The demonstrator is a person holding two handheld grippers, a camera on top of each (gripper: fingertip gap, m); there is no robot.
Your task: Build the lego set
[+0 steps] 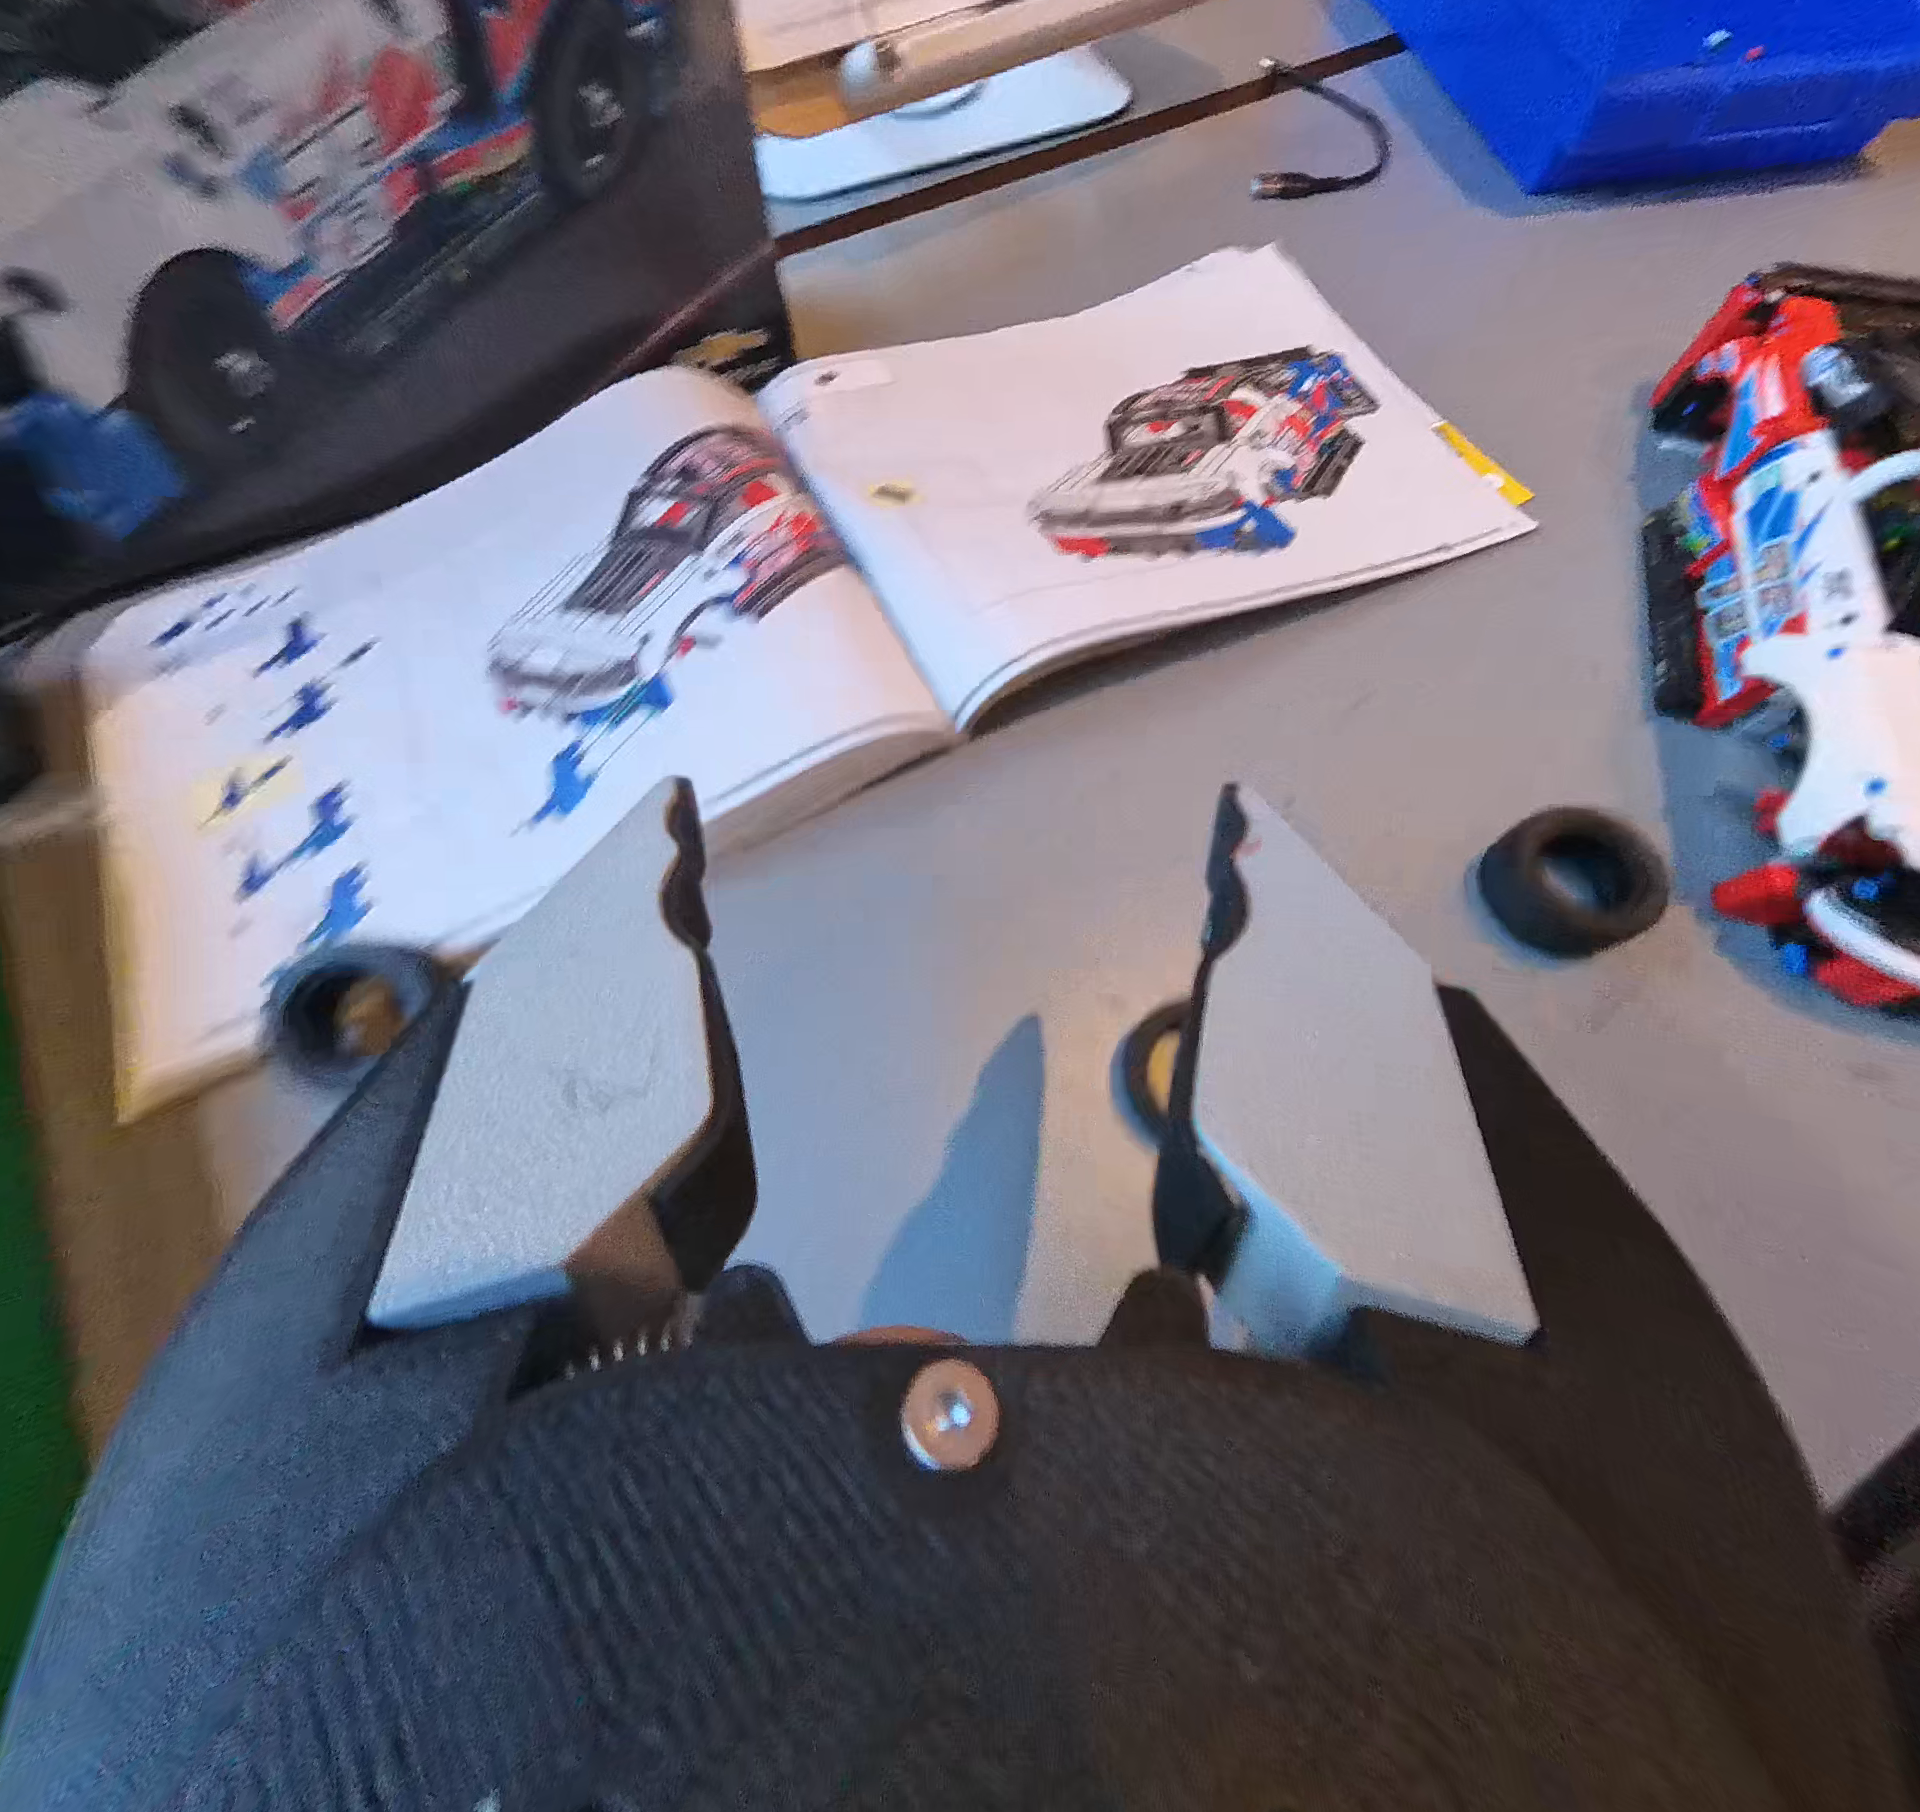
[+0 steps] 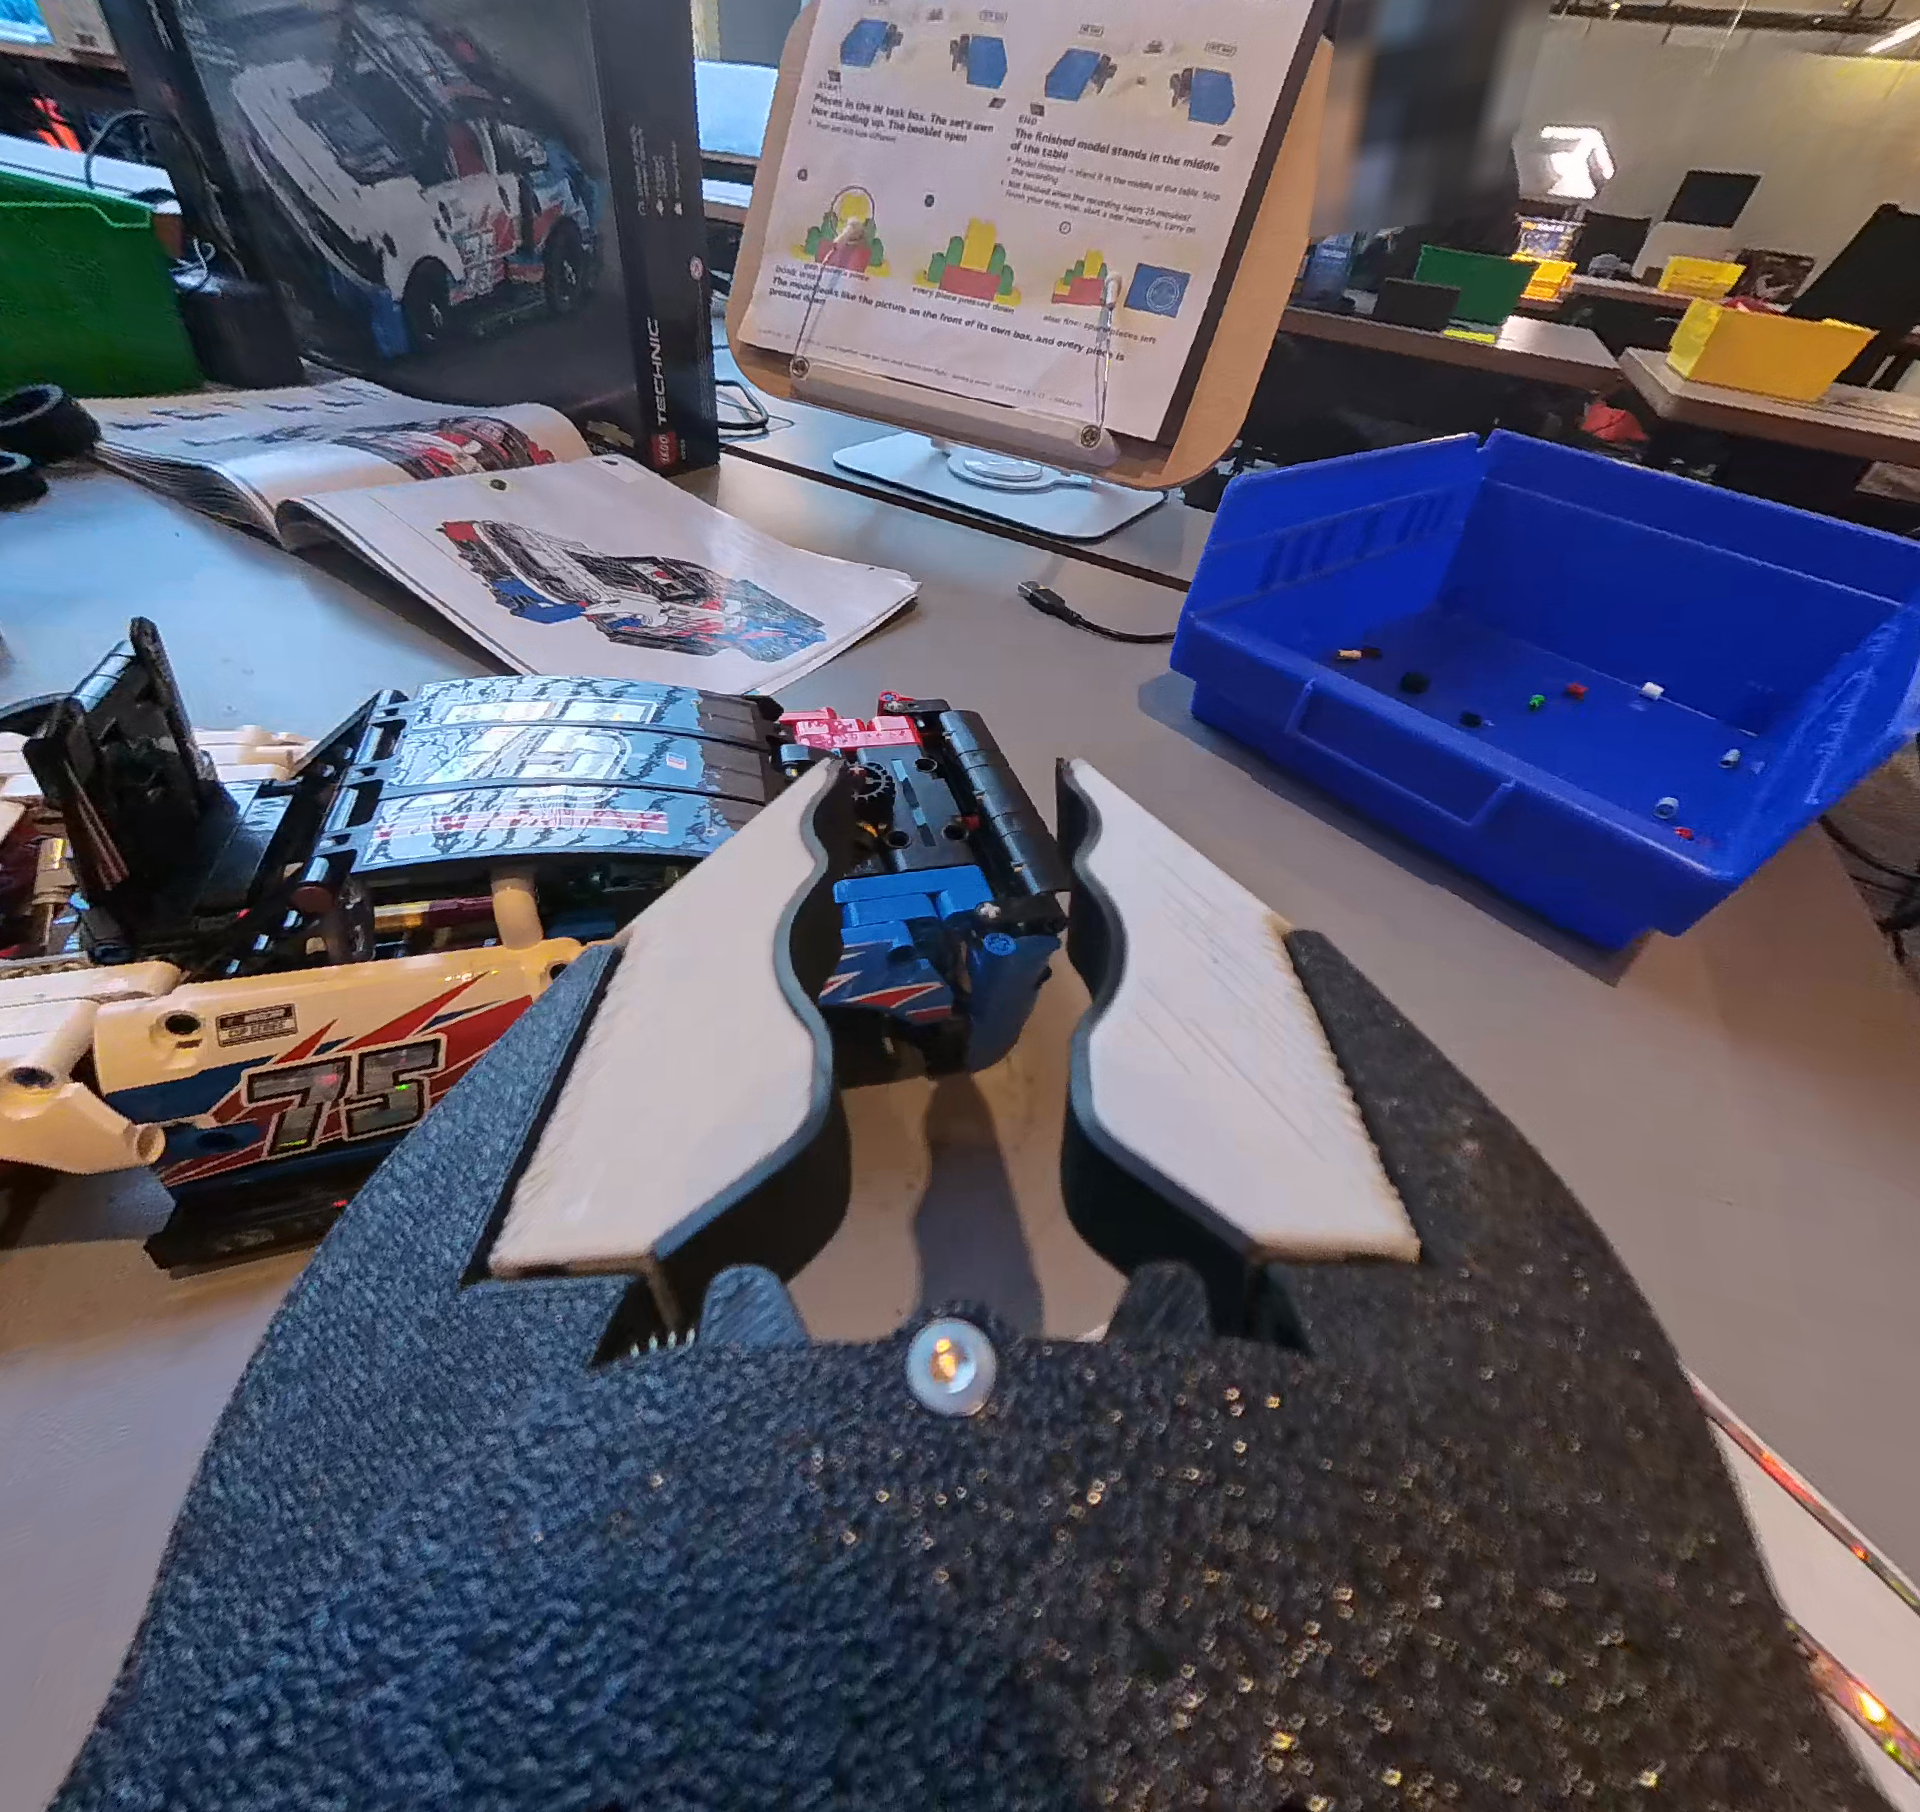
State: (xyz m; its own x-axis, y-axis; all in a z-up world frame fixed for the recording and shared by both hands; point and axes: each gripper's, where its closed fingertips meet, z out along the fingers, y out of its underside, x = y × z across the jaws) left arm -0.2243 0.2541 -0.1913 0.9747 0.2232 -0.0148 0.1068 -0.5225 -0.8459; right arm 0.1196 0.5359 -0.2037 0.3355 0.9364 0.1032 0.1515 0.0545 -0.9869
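Right hand-held gripper (image 2: 951,786) parted, left hand-held gripper (image 1: 951,806) parted — empty, white-red-blue lego car (image 2: 499,879) half-built, wheelless

Writing on black set box (image 2: 416,152), stickers (image 2: 343,1087) on lego car (image 2: 135,1014) & propped instr. sheet (image 2: 1039,152); not quoted.

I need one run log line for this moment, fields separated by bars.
left gripper: open, empty, above table | right gripper: open, at rear of lego car | loose tyre: on table | booklet: open
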